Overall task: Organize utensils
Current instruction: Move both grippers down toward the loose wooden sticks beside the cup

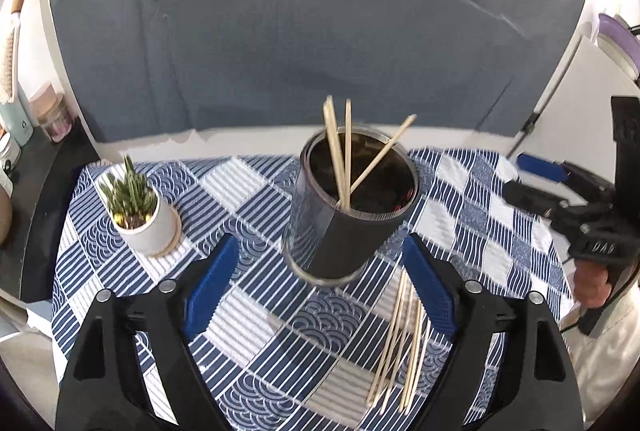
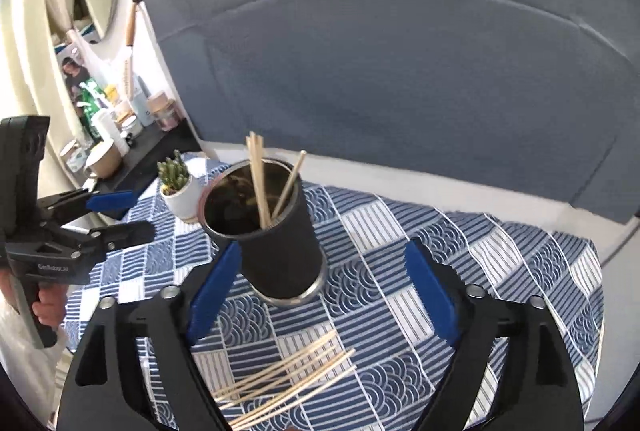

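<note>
A cup (image 1: 348,207) stands near the middle of the worktop (image 1: 248,315), centre of the left wrist view. A few sticks in the cup (image 1: 344,151) lean against its rim. To its left, in the left-centre of the frame, stands a potted plant (image 1: 140,211), apart from the cup. Below and right of the cup, a loose bundle of sticks (image 1: 400,339) lies flat on the worktop. In the right wrist view the bundle (image 2: 288,375) lies at bottom centre, below the cup (image 2: 264,223), with the plant (image 2: 180,187) just left of the cup. A shelf of jars (image 2: 116,143) sits at the left edge.
</note>
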A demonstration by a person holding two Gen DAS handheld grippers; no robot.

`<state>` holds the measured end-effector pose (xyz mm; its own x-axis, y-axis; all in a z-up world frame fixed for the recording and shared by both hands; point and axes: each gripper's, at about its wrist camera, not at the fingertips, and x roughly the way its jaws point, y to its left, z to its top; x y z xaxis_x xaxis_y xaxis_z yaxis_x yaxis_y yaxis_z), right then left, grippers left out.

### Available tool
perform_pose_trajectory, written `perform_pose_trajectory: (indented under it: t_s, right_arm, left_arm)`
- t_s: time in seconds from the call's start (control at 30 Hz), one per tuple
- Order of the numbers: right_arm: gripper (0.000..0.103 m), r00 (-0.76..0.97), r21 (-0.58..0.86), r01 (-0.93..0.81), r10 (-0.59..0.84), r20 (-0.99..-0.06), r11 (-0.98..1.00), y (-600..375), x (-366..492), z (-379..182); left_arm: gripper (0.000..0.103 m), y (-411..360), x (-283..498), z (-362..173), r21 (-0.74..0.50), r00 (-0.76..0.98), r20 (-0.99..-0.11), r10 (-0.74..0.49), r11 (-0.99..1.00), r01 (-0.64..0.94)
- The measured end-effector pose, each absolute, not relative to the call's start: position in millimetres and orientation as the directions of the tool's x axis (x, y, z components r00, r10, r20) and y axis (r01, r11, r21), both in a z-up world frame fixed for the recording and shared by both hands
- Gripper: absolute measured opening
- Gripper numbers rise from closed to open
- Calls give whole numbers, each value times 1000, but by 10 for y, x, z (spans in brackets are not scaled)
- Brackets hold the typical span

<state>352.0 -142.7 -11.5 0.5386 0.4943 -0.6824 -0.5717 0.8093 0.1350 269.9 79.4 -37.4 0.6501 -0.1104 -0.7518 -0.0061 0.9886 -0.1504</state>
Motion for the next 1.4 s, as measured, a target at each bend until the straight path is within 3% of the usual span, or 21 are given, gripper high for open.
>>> perform_pose_trajectory:
  t_s: [0.2,0.73,1.4]
  right_arm:
    - [87,535,125,-507,425,-731,853,-1525,3508,-334]
    - [87,441,121,-351,278,-853,929,-1718,3274,-1090]
    - [87,317,51,-189,110,-942,981,-1640,3121,-1994]
  left_arm:
    - [92,859,2662,-745,-161,569,-813,-125,987,-12]
    - [93,733,2783,-1617,-219,365,-901,-236,972,86]
    - [93,142,2823,-2060,-82,270,-946,-182,936,342]
